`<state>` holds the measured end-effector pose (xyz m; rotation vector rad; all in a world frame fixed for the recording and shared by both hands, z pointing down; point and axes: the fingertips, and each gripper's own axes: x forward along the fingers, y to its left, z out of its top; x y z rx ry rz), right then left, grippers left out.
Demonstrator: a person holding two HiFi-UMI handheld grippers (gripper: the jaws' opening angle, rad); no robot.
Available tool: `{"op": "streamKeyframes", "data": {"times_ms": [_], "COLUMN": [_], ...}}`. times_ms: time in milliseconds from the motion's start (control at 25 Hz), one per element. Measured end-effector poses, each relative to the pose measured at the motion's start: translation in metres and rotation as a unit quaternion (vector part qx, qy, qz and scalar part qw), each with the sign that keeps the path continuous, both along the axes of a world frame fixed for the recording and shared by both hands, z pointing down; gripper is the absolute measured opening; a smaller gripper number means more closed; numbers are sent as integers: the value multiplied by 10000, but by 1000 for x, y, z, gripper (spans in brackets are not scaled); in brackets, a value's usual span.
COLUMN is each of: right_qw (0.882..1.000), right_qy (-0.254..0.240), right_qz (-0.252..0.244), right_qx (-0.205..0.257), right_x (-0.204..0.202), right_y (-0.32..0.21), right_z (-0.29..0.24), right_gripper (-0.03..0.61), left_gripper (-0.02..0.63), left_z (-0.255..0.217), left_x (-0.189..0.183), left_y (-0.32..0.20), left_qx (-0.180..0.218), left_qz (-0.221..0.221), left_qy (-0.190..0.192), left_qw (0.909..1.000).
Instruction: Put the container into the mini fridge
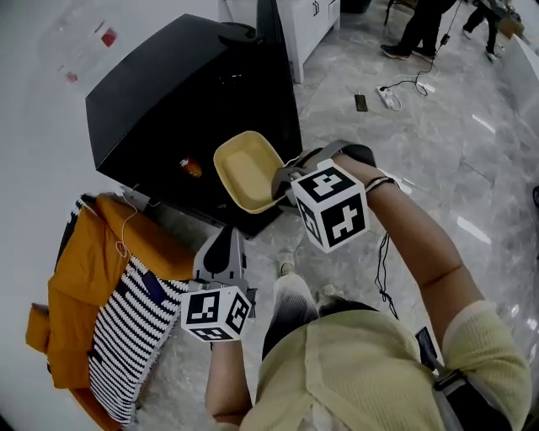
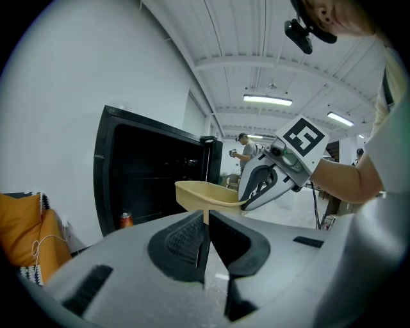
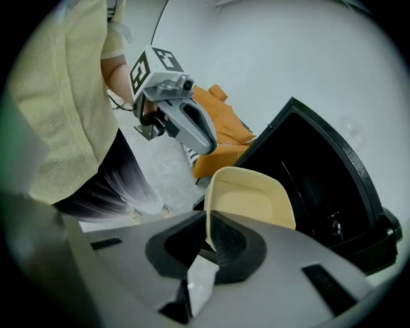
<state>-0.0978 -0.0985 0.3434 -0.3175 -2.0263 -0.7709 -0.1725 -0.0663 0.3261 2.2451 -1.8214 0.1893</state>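
Note:
A cream-yellow container (image 1: pixel 246 172) hangs in front of the open black mini fridge (image 1: pixel 168 93). My right gripper (image 1: pixel 282 181) is shut on its near rim. In the right gripper view the rim (image 3: pixel 250 202) runs down between the closed jaws (image 3: pixel 209 234), with the fridge's dark inside (image 3: pixel 320 186) just beyond. My left gripper (image 1: pixel 224 236) is lower and nearer, shut with nothing in it. The left gripper view looks past its closed jaws (image 2: pixel 206 224) at the container (image 2: pixel 205 194) and the right gripper (image 2: pixel 246 204). A red can (image 1: pixel 190 167) stands inside the fridge.
An orange jacket (image 1: pixel 84 269) and a striped cloth (image 1: pixel 126 337) are heaped left of the fridge. A white cabinet (image 1: pixel 307 25) stands behind it. A power strip (image 1: pixel 389 97) and cable lie on the marble floor, where people (image 1: pixel 421 25) stand far back.

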Motion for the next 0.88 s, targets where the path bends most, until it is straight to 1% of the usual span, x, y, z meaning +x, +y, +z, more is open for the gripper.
{"op": "streamKeyframes", "data": {"times_ms": [280, 360, 520, 720, 880], "right_qw": [10000, 10000, 9997, 9994, 9989], "right_qy": [-13, -75, -234, -343, -460], "right_qz": [-38, -21, 19, 26, -19], "right_qx": [87, 60, -21, 13, 44], "right_x": [-27, -36, -48, -61, -75], "right_y": [-23, -28, -38, -54, -60], "right_z": [-9, -10, -14, -21, -27], "right_gripper": [38, 38, 38, 38, 38], "left_gripper": [41, 41, 41, 41, 41], "left_z": [-8, -9, -5, 2, 12], "left_x": [-18, -25, -36, -50, -59], "left_y": [-29, -35, -42, -51, -55], "left_qx": [61, 78, -25, -90, -218], "left_qz": [78, 85, 69, -24, 6], "left_qy": [-3, -75, -310, -293, -376], "left_qw": [10000, 9999, 9995, 9995, 9991]}}
